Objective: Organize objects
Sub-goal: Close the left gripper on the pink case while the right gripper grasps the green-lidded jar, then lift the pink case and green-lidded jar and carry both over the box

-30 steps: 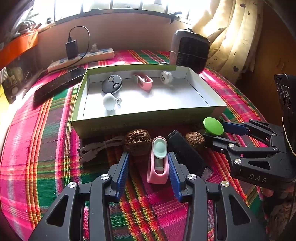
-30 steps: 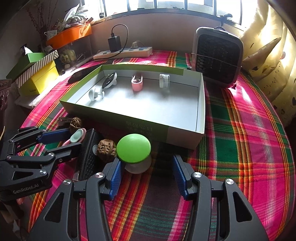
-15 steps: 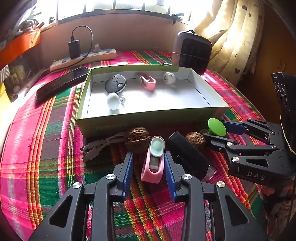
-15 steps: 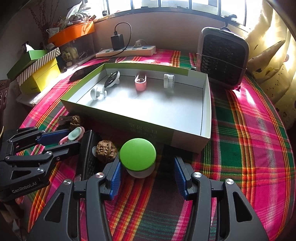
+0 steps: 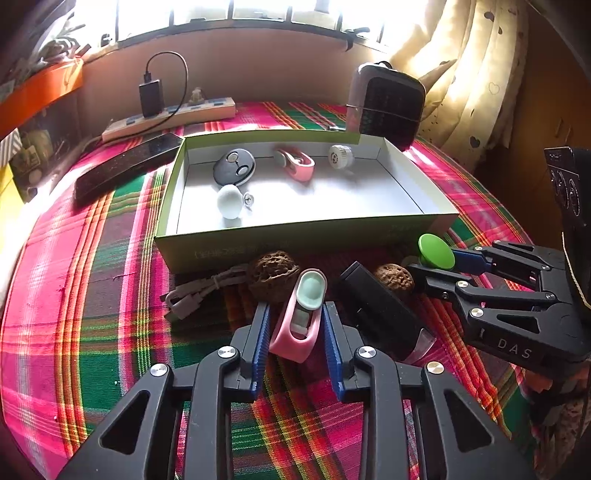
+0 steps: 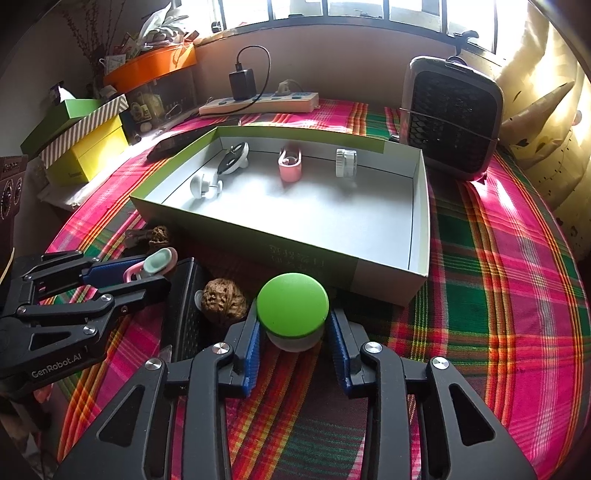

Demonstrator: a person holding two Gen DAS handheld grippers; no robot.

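Sunlit window (image 6: 332, 11), heart-print curtain (image 5: 461, 74), plaid tablecloth (image 6: 498, 295)

Home windowsill nook: heart-print curtain (image 5: 476, 74), plaid tablecloth (image 6: 517, 295), power strip (image 6: 258, 103).

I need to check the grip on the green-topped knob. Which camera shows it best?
The right wrist view: the green-topped knob sits centred between the right gripper's closing jaws, with its white base visible. The left wrist view shows it only small, at the side, partly behind that gripper.
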